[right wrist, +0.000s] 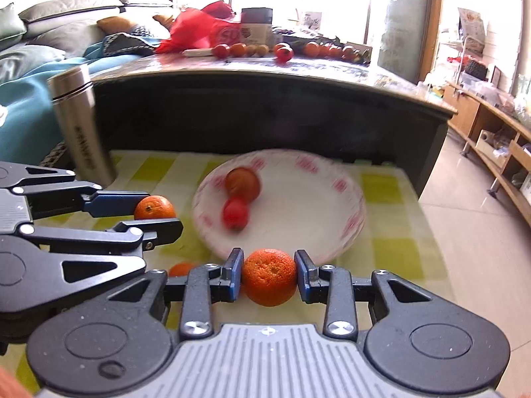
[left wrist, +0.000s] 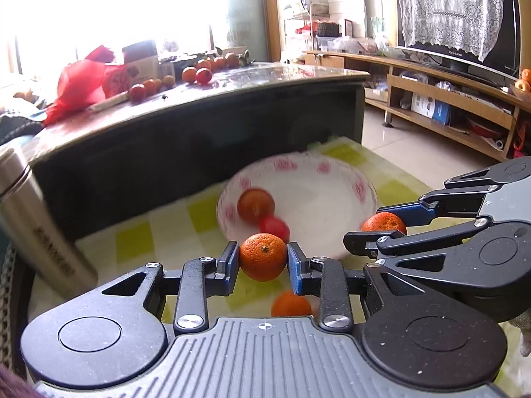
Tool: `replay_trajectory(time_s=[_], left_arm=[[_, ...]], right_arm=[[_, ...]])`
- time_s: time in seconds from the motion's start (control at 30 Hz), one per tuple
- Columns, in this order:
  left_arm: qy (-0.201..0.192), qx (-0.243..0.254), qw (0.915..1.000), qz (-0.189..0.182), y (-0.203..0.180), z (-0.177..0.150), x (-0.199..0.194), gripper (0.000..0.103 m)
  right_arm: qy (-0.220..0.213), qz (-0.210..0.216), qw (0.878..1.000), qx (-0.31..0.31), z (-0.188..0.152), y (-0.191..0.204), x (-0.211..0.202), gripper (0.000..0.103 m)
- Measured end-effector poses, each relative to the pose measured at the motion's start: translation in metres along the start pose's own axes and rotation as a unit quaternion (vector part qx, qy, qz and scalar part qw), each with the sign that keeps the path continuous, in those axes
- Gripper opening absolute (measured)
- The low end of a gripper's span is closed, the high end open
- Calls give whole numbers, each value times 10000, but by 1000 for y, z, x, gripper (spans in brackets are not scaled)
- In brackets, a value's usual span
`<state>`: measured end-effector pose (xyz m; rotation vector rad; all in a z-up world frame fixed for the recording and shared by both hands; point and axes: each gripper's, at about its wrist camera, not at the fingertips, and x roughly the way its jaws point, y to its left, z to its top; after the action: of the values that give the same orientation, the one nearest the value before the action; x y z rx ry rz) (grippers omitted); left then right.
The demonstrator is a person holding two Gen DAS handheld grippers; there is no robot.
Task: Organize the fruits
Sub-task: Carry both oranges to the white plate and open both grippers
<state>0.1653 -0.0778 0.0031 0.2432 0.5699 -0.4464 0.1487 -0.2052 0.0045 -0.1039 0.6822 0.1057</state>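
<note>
Room: a sunlit living room, a sofa on the left and a low TV stand (left wrist: 444, 99) along the right wall.
Surface: a tabletop (right wrist: 391, 248) under a yellow-green checked cloth, set against a taller dark coffee table (right wrist: 265, 112).
Coffee table top: a red bag (left wrist: 83, 79) and a row of small fruits lay up there, well apart from the work.
Bowl: a white bowl with pink marks (right wrist: 341, 199) sat mid-cloth, blurred; inside it an orange fruit (right wrist: 243, 182) touched a red fruit (right wrist: 235, 213).
Left gripper (left wrist: 263, 258): its blue pads were clamped on a mandarin (left wrist: 263, 256), held just short of the bowl's near rim, stem end facing the camera.
Right gripper (right wrist: 269, 275): clamped likewise on a second mandarin (right wrist: 269, 277) at the near rim, dimpled end toward the camera.
Round fruit: neither showed a long axis.
Obstacles: a steel flask (right wrist: 81, 126) stood upright at the far left of the cloth, near the left gripper; the two grippers sat close side by side.
Loose fruit: one more mandarin (left wrist: 290, 305) lay on the cloth below the left gripper.
Edges: the dark table's wall closed off the far side, just behind the bowl; the cloth's right edge dropped to tiled floor (right wrist: 471, 242).
Open room: bare cloth right of the bowl.
</note>
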Motion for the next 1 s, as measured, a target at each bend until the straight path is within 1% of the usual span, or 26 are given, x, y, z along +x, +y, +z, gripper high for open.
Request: replay_trajectory(time_s=[0.2, 0.33, 0.5, 0.57, 0.7, 0.8, 0.87, 1.0], left_arm=[[65, 48, 10000, 56, 0, 12, 32, 38], [166, 130, 9997, 77, -1, 12, 48, 39], [239, 120, 9996, 95, -5, 8, 61, 39], [224, 114, 9996, 103, -5, 9, 62, 43], [200, 160, 9996, 145, -4, 15, 62, 44], [95, 121, 9997, 174, -1, 22, 57, 44], [-6, 49, 9998, 195, 4, 28, 51, 45], [-248, -39, 9994, 235, 13, 39, 31, 47]], right_arm=[[7, -144, 9999, -29, 15, -15, 31, 39], [36, -173, 9998, -73, 18, -23, 47, 39], [8, -149, 9998, -131, 18, -28, 58, 40], [9, -163, 9998, -148, 19, -31, 62, 40], [33, -137, 9999, 9, 22, -36, 67, 41], [-96, -161, 9998, 16, 26, -35, 62, 42], [-201, -152, 9997, 67, 31, -37, 57, 48], [-393, -148, 9989, 225, 41, -42, 42, 49]])
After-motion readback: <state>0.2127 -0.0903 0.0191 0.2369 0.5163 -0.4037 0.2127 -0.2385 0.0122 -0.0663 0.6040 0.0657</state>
